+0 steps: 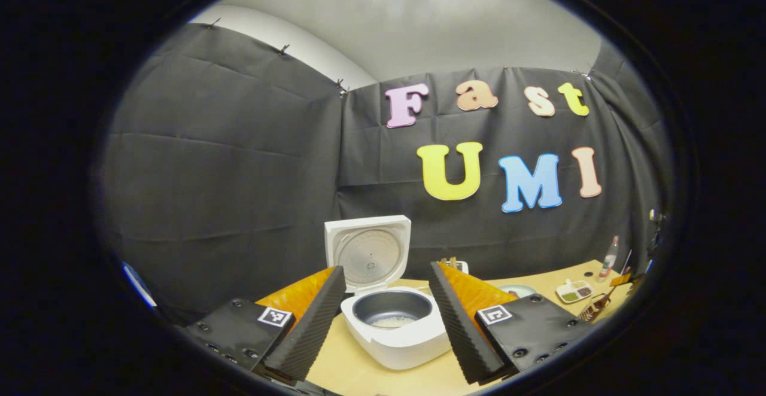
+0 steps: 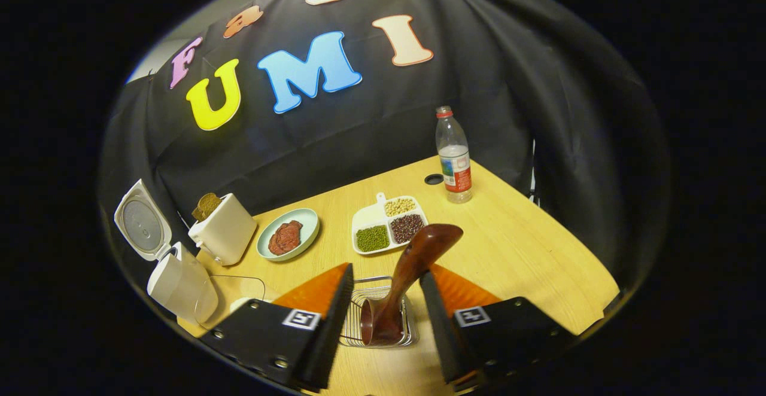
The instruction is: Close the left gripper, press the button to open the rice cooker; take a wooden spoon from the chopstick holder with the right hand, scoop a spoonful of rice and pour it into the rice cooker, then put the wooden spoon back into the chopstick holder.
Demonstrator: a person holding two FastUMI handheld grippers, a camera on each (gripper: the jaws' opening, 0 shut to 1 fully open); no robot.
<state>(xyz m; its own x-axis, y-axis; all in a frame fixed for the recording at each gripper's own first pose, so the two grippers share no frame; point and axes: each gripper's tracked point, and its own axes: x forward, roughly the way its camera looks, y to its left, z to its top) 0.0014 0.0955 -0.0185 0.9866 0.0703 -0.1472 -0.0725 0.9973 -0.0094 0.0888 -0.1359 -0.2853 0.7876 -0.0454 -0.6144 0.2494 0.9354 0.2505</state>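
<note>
Reading this as the tail end of the job, judging by the layout. Seeing the rice cooker point(image 1: 395, 330) sitting with its lid point(image 1: 368, 252) flipped up and a little rice point(image 1: 392, 322) already lying in the bottom of the inner pot point(image 1: 392, 307). Also seeing the wooden spoon point(image 2: 413, 264) standing in the chopstick holder point(image 2: 359, 318). So probably finishing the put-back, though could equally be lining up for a pickup, not able to say which.

Either way, a few tips for doing it cleanly:
- keeping the right gripper point(image 2: 386, 271) released and pulling straight back along the fingers, not sideways, to avoid clipping the handle and tipping that light wire rack
- watching the spoon's lean, since it's tilting up and to the right in the right gripper view, with the end nearer the camera sitting down inside the wire
- if grabbing it instead, closing on the handle mid-shaft, not on the fat rounded top

Position-wise: spoon sitting right between the right gripper's spread fingers, leaning closer to the right-hand one, not looking pinched by either. Holder resting on the table point(image 2: 526, 252) just under and ahead of the fingers.

Left gripper point(image 1: 386, 267) hanging released too, fingers spread wide, holding nothing, framing the open cooker just ahead of it.
</note>
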